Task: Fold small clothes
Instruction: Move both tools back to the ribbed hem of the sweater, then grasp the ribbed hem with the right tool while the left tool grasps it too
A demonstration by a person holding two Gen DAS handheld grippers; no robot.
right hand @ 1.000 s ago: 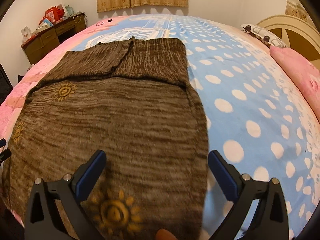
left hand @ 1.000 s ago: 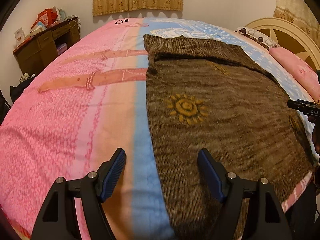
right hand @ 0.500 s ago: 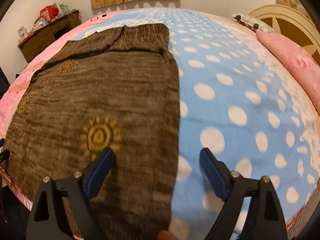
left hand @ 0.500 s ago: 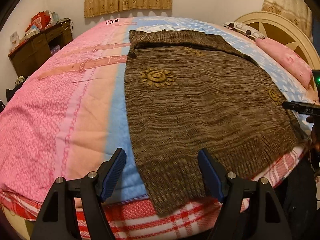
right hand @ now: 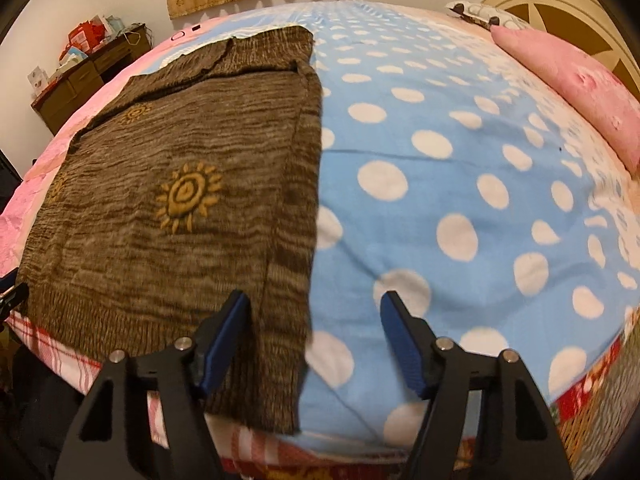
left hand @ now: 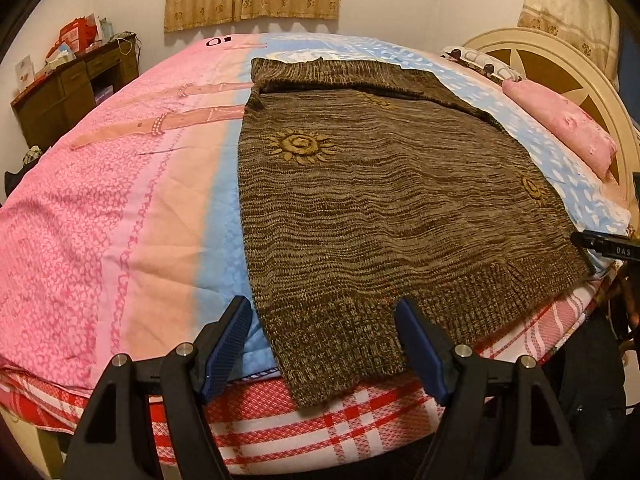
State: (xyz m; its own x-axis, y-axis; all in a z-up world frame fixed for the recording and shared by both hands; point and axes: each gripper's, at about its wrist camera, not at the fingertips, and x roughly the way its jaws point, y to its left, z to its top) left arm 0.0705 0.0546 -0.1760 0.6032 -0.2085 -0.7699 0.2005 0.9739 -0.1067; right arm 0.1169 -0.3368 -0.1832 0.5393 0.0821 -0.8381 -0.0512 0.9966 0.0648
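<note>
Lying flat on the bed [left hand: 120,208], the sweater [left hand: 380,208] has both hem corners between parted jaws: left gripper [left hand: 324,344] open, right gripper [right hand: 314,336] just narrowing, not gripping.

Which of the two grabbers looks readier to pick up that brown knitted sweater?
Probably the left gripper: the brown sweater's hanging corner lies between its open jaws. The right gripper, jaws just closing, straddles the opposite edge, half over the dotted blanket.

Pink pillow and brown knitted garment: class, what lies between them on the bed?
Only bare bedcover: the blue sheet with white dots separates the brown knitted garment from the pink pillow. The right wrist view shows this best.
</note>
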